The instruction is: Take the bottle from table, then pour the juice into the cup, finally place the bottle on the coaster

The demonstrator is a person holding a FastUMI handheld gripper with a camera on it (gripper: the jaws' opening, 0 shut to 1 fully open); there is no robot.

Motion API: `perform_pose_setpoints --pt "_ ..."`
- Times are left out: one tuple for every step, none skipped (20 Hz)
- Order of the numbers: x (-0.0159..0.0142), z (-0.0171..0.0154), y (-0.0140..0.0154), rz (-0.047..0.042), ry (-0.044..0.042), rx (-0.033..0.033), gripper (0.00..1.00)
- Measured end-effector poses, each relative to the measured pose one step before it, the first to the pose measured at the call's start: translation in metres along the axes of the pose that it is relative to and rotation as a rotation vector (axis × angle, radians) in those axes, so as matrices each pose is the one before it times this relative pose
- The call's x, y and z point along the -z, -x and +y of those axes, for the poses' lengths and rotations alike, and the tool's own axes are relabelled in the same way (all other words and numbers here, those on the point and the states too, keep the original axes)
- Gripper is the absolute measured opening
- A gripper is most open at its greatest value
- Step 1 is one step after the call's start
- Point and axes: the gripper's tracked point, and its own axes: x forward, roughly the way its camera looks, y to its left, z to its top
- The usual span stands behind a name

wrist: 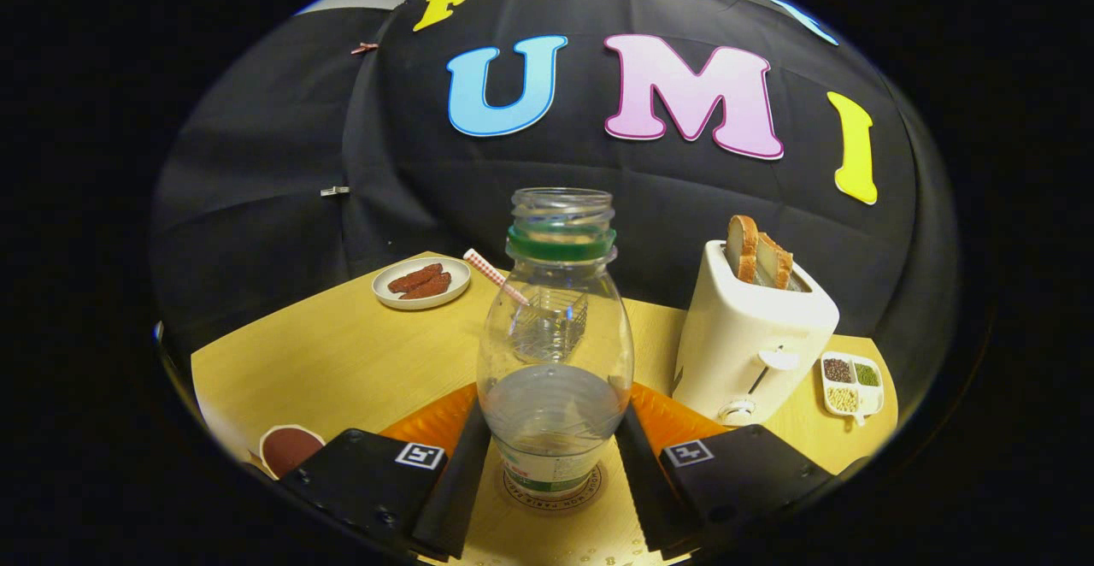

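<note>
The bottle [555,352] stands upright between the two fingers of the tongs [554,463], its base resting on a round printed coaster [554,491] that lies on the wooden surface [325,352]. The fingers flank the lower body on both sides and look to be touching it, so the tongs read as clamped on the bottle (though how firmly they press cannot be told). The cap is off, a green ring sits below the open neck, and only a shallow pool of liquid shows in the lower part.

Seen through the bottle's clear wall is a glass cup [554,327] with a checked straw [496,277] leaning out of it, just beyond the bottle. A toaster [752,335] holding bread slices stands near on one side.

By this layout the task seems near its end: the bottle sits on the coaster. The risk from here lies in the letting go. If the fingers part unevenly, or one drags on the smooth wall as it withdraws, the light, open bottle could tip toward the cup or slide off the coaster and spill what remains.
</note>
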Motion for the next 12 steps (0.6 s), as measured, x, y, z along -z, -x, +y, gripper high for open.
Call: perform_pose_setpoints --pt "0.00336 0.00017 -0.00002 0.00645 0.0102 0.0012 0.78" --pt "0.0024 0.00091 -0.0002 0.00622 0.00888 -0.00092 0.78" --pt "0.00201 0.00042 -0.00068 0.00387 0.0078 -0.0007 0.79" --pt "0.00013 -0.00004 -0.00083 0.00023 0.00555 -0.00096 0.79" --pt "0.00004 -0.00042 -0.00119 -0.00359 0.00418 -0.00045 0.8" --pt "0.00066 0.00029 0.00098 -0.00191 0.00436 -0.00348 0.79" --pt "-0.00033 0.00048 -0.00065 -0.0006 0.00186 0.00062 0.79" --pt "-0.00038 -0.00161 0.00031 0.00046 -0.00174 0.003 0.79" --pt "0.00162 -0.00132 0.00037 0.00174 -0.0071 -0.00066 0.79" --pt "0.0008 -0.00111 -0.00024 0.00529 -0.00737 0.00064 0.79" --pt "0.00153 0.00096 0.00098 0.00577 -0.01073 -0.00694 0.8" --pt "0.00129 0.00028 0.00119 0.00766 -0.01028 -0.00194 0.8"
